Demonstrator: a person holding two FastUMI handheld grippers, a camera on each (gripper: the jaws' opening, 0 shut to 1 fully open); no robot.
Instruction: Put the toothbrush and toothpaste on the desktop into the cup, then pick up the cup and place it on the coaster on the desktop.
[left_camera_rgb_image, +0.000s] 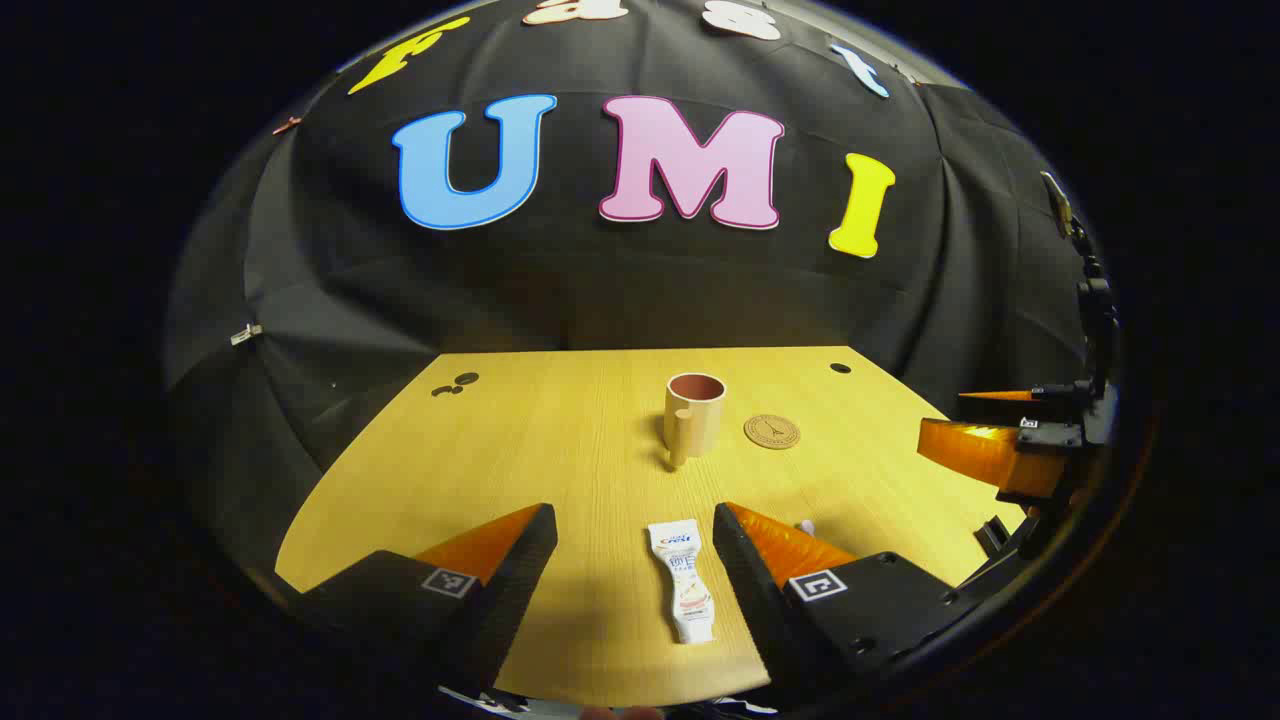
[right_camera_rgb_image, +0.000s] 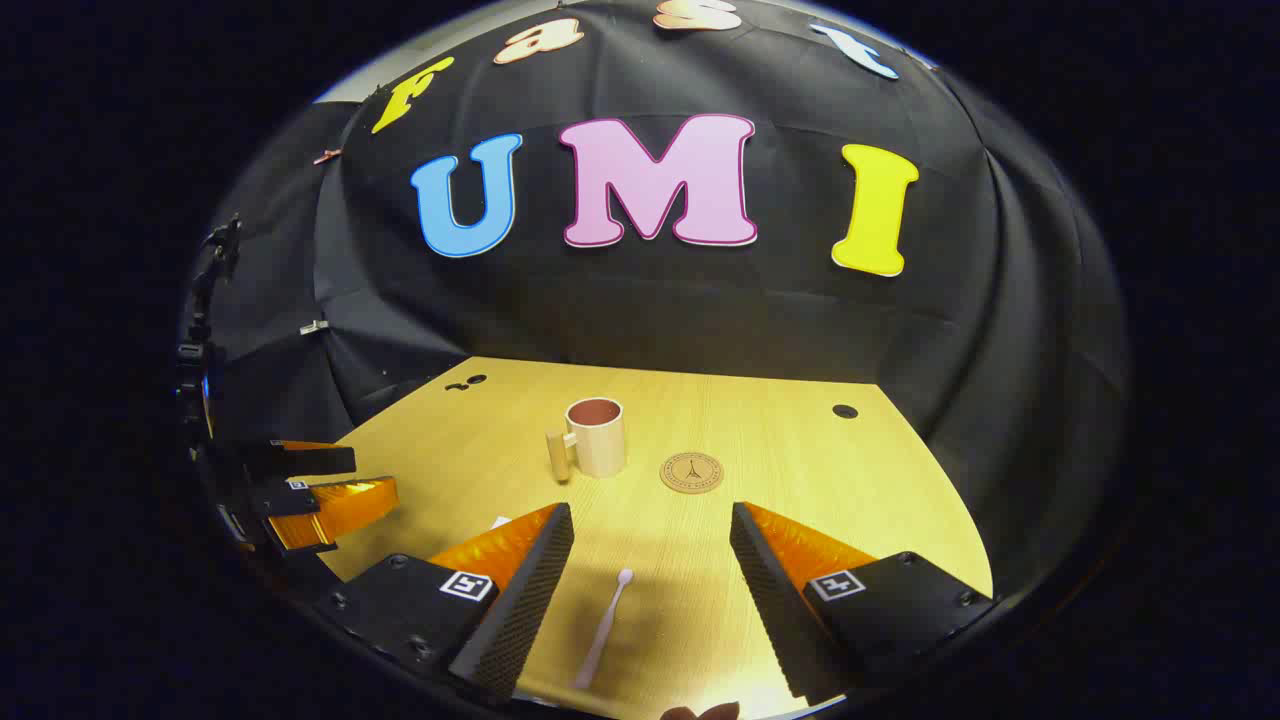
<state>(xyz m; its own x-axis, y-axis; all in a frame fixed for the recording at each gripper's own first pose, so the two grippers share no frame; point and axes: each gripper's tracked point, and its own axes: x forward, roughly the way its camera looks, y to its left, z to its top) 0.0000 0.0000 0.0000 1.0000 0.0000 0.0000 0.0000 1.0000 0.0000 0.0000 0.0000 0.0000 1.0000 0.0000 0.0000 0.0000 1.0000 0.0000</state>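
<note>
A pale wooden desktop (left_camera_rgb_image: 560, 440) stands before black cloth, and near its far middle the cup (left_camera_rgb_image: 693, 412) sits upright with its handle towards the cameras, the round coaster (left_camera_rgb_image: 771, 431) just beside it and apart from it. In the left gripper view the left gripper (left_camera_rgb_image: 634, 545) hangs spread wide and grasping nothing, the toothpaste (left_camera_rgb_image: 683, 580) lying flat on the wood between its fingers, touching neither. In the right gripper view the right gripper (right_camera_rgb_image: 650, 545) is likewise released, the toothbrush (right_camera_rgb_image: 605, 628) lying lengthwise between its fingers, head pointing towards the cup
</note>
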